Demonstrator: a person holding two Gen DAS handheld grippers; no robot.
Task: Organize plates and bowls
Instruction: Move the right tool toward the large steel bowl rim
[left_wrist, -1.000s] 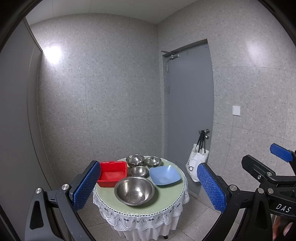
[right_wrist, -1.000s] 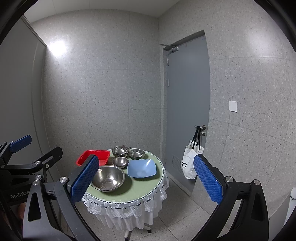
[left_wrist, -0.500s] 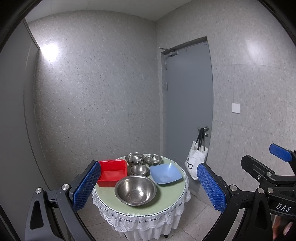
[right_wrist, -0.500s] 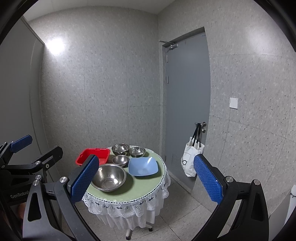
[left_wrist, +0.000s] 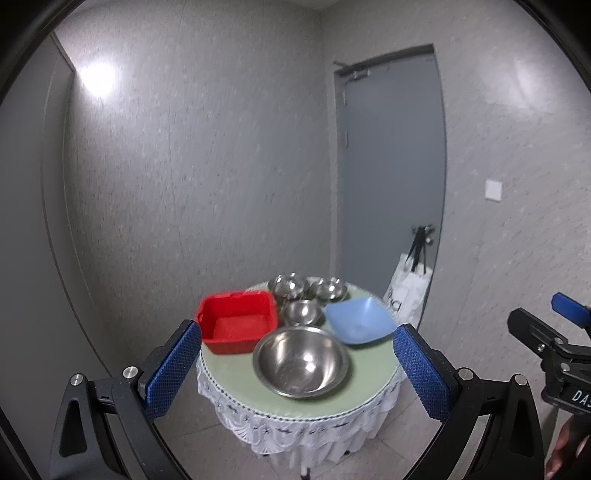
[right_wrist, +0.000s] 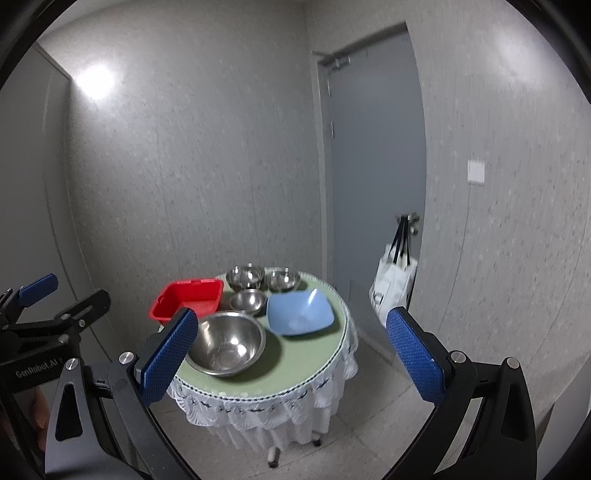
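Both grippers, left (left_wrist: 295, 363) and right (right_wrist: 290, 350), hang short of the desk (left_wrist: 373, 384), jaws wide apart, empty. Big steel bowl (left_wrist: 301, 363) sits front, red tub (left_wrist: 238, 321) behind-left, blue dish (left_wrist: 358, 320) behind-right. Steel looks rigid, light, slick — pinch its rim.

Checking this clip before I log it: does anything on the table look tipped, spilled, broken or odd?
Nothing stands out. The red tub, blue dish, big steel bowl and three small steel bowls all sit upright on the round table, apparently empty. Both grippers, left and right, are open and short of it.
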